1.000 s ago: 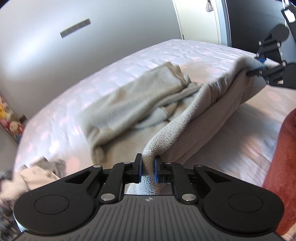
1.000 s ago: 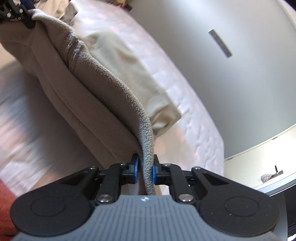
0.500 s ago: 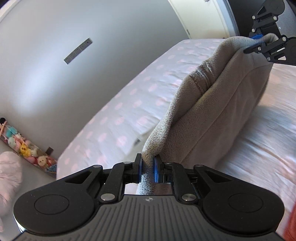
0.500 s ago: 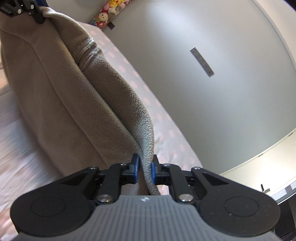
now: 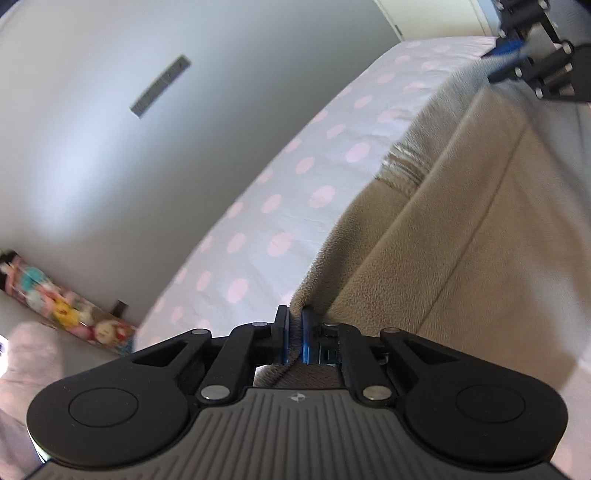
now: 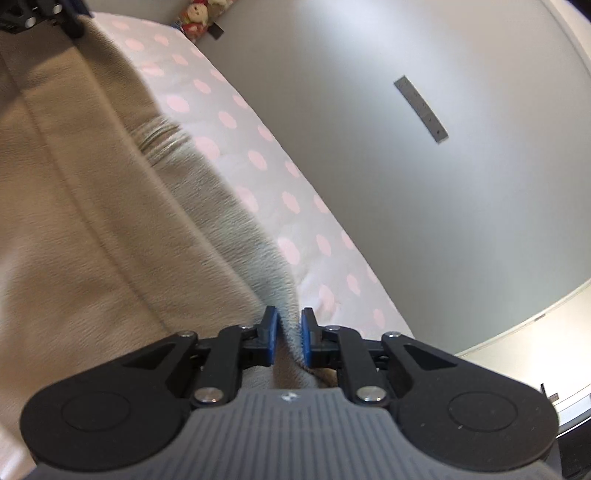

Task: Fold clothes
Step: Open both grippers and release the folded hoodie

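Note:
A beige fleece garment [image 5: 461,240] is stretched between both grippers above the bed [image 5: 295,206], whose sheet is white with pink dots. My left gripper [image 5: 294,321] is shut on one end of the garment's upper edge. The right gripper [image 5: 517,62] shows at the top right of this view, pinching the other end. In the right wrist view the fleece garment [image 6: 74,221] runs away to the left gripper [image 6: 55,14] at the top left. My right gripper [image 6: 288,325] has its jaws closing, with the fleece edge pinched between the blue pads. A ribbed cuff [image 6: 162,136] sticks out along the edge.
A grey wall [image 5: 129,166] with a small metal strip [image 5: 160,86] rises behind the bed. Plush toys [image 5: 66,310] lie on the floor at the wall's foot, also seen as plush toys [image 6: 199,14]. A pale door panel [image 6: 535,350] stands at the right.
Both grippers swept sideways across the bed with the garment. Its loose, bunched part has left the sheet and it now hangs taut between them. The red cloth and clothes pile are out of view.

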Demonstrator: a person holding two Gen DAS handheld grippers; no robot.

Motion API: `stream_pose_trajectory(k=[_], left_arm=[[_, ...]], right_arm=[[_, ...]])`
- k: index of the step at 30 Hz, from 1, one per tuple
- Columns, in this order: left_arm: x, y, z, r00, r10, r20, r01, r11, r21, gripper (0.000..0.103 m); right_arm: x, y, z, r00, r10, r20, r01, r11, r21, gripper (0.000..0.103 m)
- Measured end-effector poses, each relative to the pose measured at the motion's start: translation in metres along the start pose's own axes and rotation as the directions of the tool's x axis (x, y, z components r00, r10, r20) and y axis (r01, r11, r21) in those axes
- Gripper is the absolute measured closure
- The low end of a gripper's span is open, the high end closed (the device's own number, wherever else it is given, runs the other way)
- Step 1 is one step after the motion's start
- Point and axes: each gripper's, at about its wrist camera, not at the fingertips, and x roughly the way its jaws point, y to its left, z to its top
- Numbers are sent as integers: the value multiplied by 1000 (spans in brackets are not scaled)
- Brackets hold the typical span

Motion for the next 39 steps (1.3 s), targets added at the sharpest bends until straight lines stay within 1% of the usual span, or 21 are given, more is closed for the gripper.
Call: stream_pose_trajectory(k=[5, 8, 9, 10, 11, 12, 13, 14, 15, 16, 18, 19, 22, 27, 30, 32, 33, 34, 37, 39], left_arm=[[65, -11, -10, 998, -33, -44, 34, 999, 5, 98], [89, -14, -19, 997, -45, -56, 45, 999, -10, 97], [92, -12, -22, 997, -56, -52, 54, 998, -36, 93], [93, -9, -24, 997, -68, -46, 65, 996, -66, 91], [95, -6, -27, 996, -80, -40, 76, 993, -95, 91], [90, -1, -30, 995, -96, -24, 92, 987, -131, 87], [84, 5, -34, 994, -111, -7, 109, 980, -167, 85], [78, 10, -37, 992, -126, 12, 126, 971, -203, 81], [72, 16, -41, 990, -141, 30, 144, 960, -239, 75], [64, 23, -44, 988, -147, 47, 154, 951, -268, 72], [44, 35, -54, 988, -138, 76, 155, 933, -323, 59], [33, 41, -61, 987, -133, 88, 156, 923, -351, 57], [4, 51, -92, 985, -137, 102, 169, 881, -441, 56], [-32, 51, -151, 984, -143, 107, 178, 803, -568, 56], [-49, 35, -190, 983, -152, 102, 182, 750, -636, 55], [-55, 22, -216, 979, -179, 98, 198, 716, -670, 55], [-57, 15, -227, 976, -197, 94, 208, 707, -676, 55], [-59, 6, -237, 972, -216, 90, 219, 703, -676, 55], [-57, -15, -257, 965, -254, 62, 230, 713, -662, 55], [-53, -26, -266, 961, -272, 44, 233, 717, -656, 50]], right_arm=[[64, 12, -2, 996, 67, -51, -65, 997, 37, 94], [81, 19, -4, 996, 72, -56, -70, 997, 39, 92], [85, 21, -5, 996, 73, -56, -71, 997, 42, 91], [86, 20, -6, 996, 71, -55, -68, 996, 53, 88], [85, 18, -7, 997, 67, -47, -63, 996, 70, 82], [85, 16, -9, 997, 62, -39, -58, 994, 88, 71], [82, 12, -12, 998, 56, -26, -52, 992, 113, 66], [76, 8, -11, 998, 59, -20, -56, 988, 146, 62], [70, 4, -10, 998, 62, -13, -59, 982, 180, 62], [63, -1, -10, 998, 66, -7, -63, 975, 215, 61], [40, -12, -22, 996, 84, 2, -81, 949, 306, 56], [51, -16, -25, 995, 98, 10, -95, 932, 349, 55], [27, -24, -47, 990, 142, 23, -136, 872, 470, 53], [-13, -19, -111, 983, 180, 22, -157, 782, 603, 53], [-33, -9, -156, 980, 200, 22, -165, 736, 657, 53], [-38, 2, -184, 975, 223, 11, -172, 722, 670, 53], [-41, 7, -197, 972, 233, 4, -175, 717, 674, 53], [-44, 13, -211, 969, 248, 0, -183, 716, 674, 53], [-46, 31, -242, 956, 292, -29, -201, 722, 662, 52], [-44, 41, -256, 949, 313, -44, -209, 725, 656, 43]])
